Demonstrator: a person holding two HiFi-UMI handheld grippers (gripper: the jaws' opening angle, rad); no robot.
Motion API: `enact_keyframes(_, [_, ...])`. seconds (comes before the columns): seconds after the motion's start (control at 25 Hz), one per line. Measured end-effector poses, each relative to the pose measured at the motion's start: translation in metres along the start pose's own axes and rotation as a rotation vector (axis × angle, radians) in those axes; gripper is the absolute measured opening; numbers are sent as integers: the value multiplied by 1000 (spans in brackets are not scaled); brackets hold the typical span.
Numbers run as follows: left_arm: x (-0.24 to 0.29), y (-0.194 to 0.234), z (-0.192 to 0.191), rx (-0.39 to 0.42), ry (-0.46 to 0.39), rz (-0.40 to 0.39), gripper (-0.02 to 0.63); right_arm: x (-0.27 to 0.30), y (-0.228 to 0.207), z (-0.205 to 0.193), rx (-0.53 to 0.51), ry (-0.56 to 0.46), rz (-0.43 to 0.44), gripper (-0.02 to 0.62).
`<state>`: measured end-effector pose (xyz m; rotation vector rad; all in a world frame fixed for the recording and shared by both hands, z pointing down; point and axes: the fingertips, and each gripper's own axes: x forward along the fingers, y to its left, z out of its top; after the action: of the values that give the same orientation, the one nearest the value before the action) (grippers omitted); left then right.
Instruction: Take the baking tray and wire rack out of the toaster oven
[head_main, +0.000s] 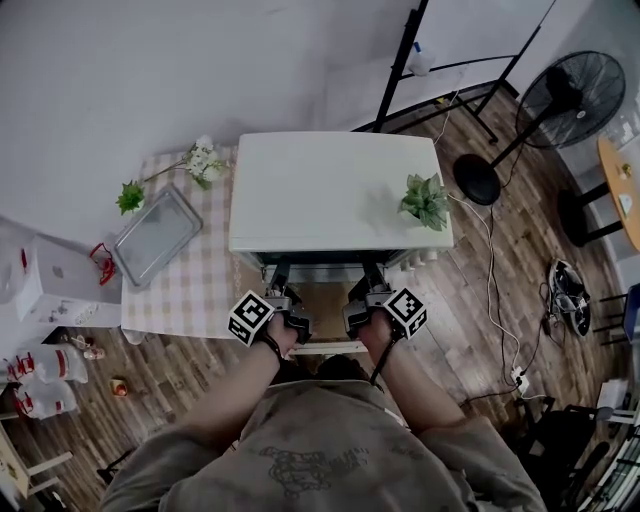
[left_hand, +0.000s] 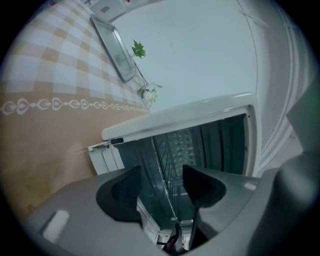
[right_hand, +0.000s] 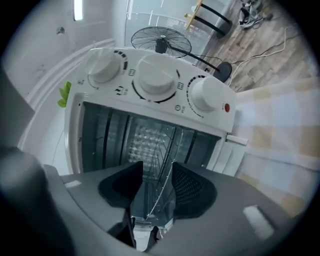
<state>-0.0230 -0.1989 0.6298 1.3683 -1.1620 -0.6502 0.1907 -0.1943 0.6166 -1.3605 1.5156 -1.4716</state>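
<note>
Nearest the person, the left gripper (head_main: 281, 292) (left_hand: 162, 182) and the right gripper (head_main: 368, 293) (right_hand: 157, 180) sit side by side at the open mouth of the white boxy toaster oven (head_main: 335, 190) (left_hand: 190, 107) (right_hand: 150, 85). Both grippers have their jaws apart. The front edge of the thin metal wire rack (left_hand: 167, 165) (right_hand: 155, 150) runs between each pair, and no pad presses on it. The rack is inside the dark oven cavity. Further left, the flat grey metal baking tray (head_main: 155, 235) (left_hand: 115, 47) lies on the beige-and-white checked cloth of the bench (head_main: 195, 290), well apart from the oven. A small green potted plant (head_main: 425, 200) stands on the oven's top.
</note>
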Motion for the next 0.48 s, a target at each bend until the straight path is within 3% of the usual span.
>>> enact_keyframes(0.48, [42, 7, 7, -6, -33, -139, 193, 31, -29, 19, 51, -48, 139, 187])
